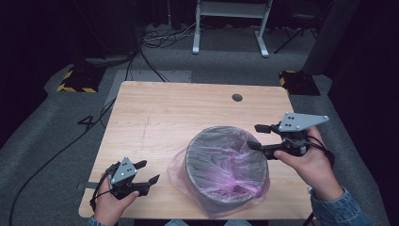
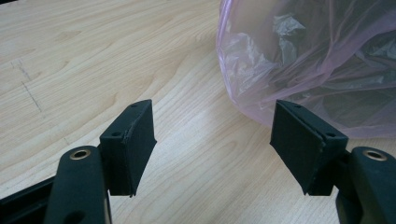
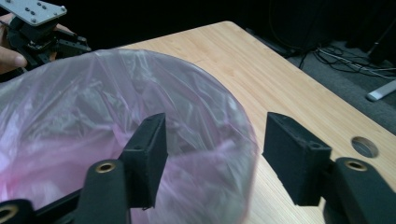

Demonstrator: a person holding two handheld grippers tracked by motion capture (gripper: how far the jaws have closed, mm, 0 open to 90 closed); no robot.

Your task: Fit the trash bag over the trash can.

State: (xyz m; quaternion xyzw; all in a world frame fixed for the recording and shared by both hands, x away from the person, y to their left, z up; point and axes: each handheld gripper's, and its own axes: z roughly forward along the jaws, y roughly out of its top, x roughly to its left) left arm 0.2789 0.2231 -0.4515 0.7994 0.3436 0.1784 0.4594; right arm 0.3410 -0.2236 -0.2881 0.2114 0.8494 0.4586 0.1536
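With the pink plastic bag [image 1: 221, 162] draped loosely over the round grey bin [image 1: 227, 165] on the tabletop [image 1: 155, 117], both the left gripper [image 1: 145, 172] and right gripper [image 1: 256, 136] stand wide-jawed and empty, so fitting the liner seems under way, next calling for pinching its edge at the rim.

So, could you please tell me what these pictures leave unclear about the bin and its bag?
- Bottom of the round grey bin: high view, veiled by the crumpled translucent pink plastic bag.
- Bin's outer wall: left gripper view, behind the bag's film, cut by the right edge.
- Bag's near side: right gripper view, blurred behind the right gripper, whose jaws stand open.
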